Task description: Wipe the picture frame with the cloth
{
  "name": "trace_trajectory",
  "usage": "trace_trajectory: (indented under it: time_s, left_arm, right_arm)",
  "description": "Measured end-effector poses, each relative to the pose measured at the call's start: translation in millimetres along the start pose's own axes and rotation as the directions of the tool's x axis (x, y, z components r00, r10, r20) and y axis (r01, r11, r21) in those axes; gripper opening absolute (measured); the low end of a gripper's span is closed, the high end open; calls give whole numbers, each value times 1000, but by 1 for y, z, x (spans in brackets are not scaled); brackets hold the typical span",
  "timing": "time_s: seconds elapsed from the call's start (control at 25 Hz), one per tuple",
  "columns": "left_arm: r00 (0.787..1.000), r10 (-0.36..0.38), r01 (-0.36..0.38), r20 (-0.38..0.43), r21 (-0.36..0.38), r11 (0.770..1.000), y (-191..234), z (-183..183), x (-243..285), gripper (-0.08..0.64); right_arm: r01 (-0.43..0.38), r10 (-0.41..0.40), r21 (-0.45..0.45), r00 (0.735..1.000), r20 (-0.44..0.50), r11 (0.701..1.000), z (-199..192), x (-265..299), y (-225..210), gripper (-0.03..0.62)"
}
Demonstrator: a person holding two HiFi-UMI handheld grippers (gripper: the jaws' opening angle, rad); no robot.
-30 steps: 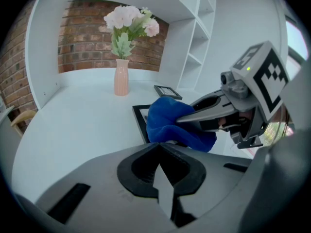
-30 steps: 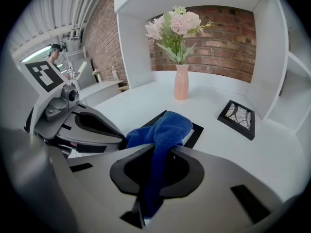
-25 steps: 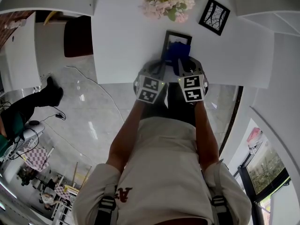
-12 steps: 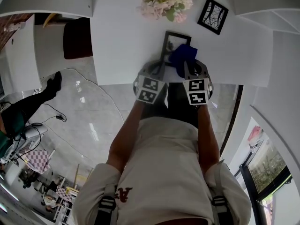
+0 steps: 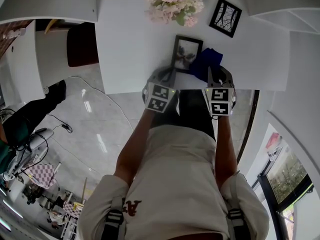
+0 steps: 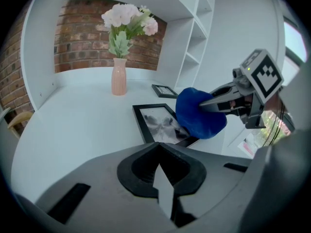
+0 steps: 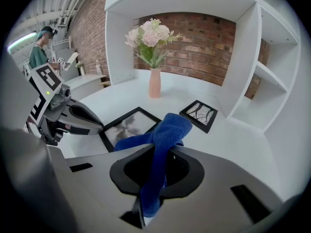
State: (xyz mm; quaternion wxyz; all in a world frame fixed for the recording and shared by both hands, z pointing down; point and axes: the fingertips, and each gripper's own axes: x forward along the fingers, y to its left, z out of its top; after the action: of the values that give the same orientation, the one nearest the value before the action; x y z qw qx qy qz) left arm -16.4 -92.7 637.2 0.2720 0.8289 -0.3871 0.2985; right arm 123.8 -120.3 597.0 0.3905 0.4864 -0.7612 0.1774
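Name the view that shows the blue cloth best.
Right gripper view: the cloth runs full-length up from the jaws that pinch it. The left gripper view shows the cloth only as a bunched lump; the head view, a small patch.

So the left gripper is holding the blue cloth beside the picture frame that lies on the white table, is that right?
Not quite: it is the right gripper that holds the blue cloth, pinched between its jaws in the right gripper view. The rest stands: beside the picture frame lying on the white table.
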Motion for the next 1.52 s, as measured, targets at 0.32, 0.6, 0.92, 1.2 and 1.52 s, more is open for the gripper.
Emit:
trace_trajectory:
  time_s: [0.32, 0.6, 0.92, 1.2, 1.52]
  left_arm:
    - [1000, -7, 7, -2, 1, 1000, 0, 0, 0, 2]
    - [1000, -12, 12, -5, -3, 1000, -1, 0, 0, 2]
    - [1000, -13, 13, 1, -15, 1000, 0, 1, -1, 2]
    - [1000, -14, 14, 5, -29, 999, -1, 1, -1, 2]
    - [1000, -9, 9, 6, -33, 999, -1, 1, -1, 2]
  right_arm:
    - [18, -17, -4, 994, 107, 1000, 48, -18, -6, 34]
    - [-67, 72, -35, 979, 190, 997, 92, -5, 27, 34]
    - [-173, 172, -15, 964, 205, 985, 107, 26, 69, 32]
    - [-213, 205, 28, 964, 167, 977, 95, 55, 81, 34]
    - [-218, 211, 43, 970, 123, 975, 86, 80, 88, 34]
